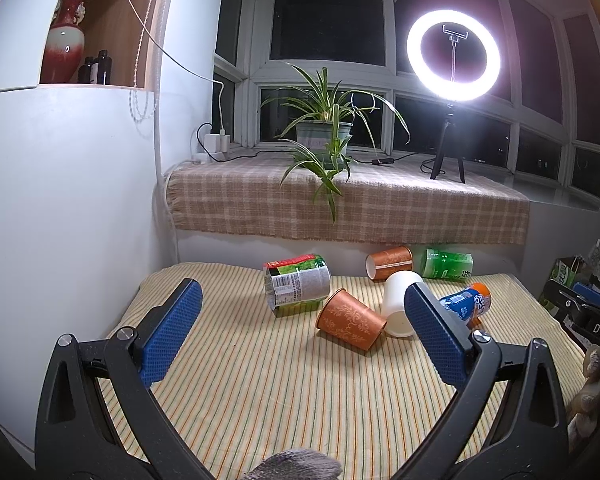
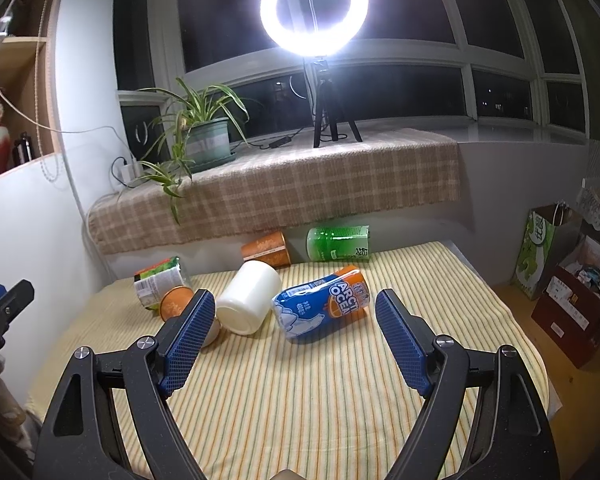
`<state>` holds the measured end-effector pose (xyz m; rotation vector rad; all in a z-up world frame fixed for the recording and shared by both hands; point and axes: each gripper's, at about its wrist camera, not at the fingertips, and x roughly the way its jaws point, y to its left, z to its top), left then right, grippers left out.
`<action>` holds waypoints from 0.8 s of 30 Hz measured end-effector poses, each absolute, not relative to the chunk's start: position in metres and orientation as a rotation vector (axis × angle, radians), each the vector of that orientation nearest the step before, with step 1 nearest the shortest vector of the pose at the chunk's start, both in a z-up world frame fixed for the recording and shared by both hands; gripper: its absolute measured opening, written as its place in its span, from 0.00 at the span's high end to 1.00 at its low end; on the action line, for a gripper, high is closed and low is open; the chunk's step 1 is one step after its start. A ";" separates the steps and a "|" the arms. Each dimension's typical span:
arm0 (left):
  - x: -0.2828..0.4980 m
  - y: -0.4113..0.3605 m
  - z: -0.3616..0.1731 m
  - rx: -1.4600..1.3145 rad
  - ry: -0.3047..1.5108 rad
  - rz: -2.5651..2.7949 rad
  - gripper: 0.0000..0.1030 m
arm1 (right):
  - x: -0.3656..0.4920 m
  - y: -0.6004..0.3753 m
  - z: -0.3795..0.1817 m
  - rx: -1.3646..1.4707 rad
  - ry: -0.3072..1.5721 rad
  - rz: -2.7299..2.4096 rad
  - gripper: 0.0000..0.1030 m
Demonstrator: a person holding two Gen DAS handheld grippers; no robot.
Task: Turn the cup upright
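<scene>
Both of your grippers are spread wide and hold nothing. The left gripper (image 1: 300,328) hangs over the striped cloth (image 1: 260,400) with the orange cup (image 1: 350,320) framed between its pads, so it looks lined up for that one — my guess, not a certainty. The right gripper (image 2: 294,332) faces the white cup (image 2: 248,298) and the blue bottle-cup (image 2: 322,306), which also sit between its pads, well ahead of the tips.

Every cup lies on its side, so nothing has been turned upright. The orange cup's mouth points down-right toward you, its rim touching or just beside the white cup. Behind it lies a labelled cup (image 1: 298,284), and against the back ledge a second orange cup (image 1: 390,262) beside a green one (image 1: 446,266).

Which cup the task means you cannot read from the views — five or six lie tipped. From the left camera your right pad (image 1: 436,336) covers much of the blue one and part of the white one; from the right camera the left pad (image 2: 190,340) hides most of the near orange cup, showing only its base. Whether any cup rests against its neighbour firmly enough to roll when you lift is hard to tell. The ring light (image 1: 454,54) glares, and the cups' undersides are in shadow.
</scene>
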<state>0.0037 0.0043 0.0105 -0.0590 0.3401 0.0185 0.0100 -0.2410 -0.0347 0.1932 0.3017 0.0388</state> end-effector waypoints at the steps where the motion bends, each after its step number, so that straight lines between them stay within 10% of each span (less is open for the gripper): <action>1: 0.004 0.004 0.011 -0.059 0.340 0.018 0.00 | 0.011 -0.241 -0.035 0.195 0.304 0.040 0.20; 24: 0.015 0.015 -0.010 -0.067 0.362 0.032 0.00 | 0.040 -0.232 -0.041 0.218 0.405 0.119 0.20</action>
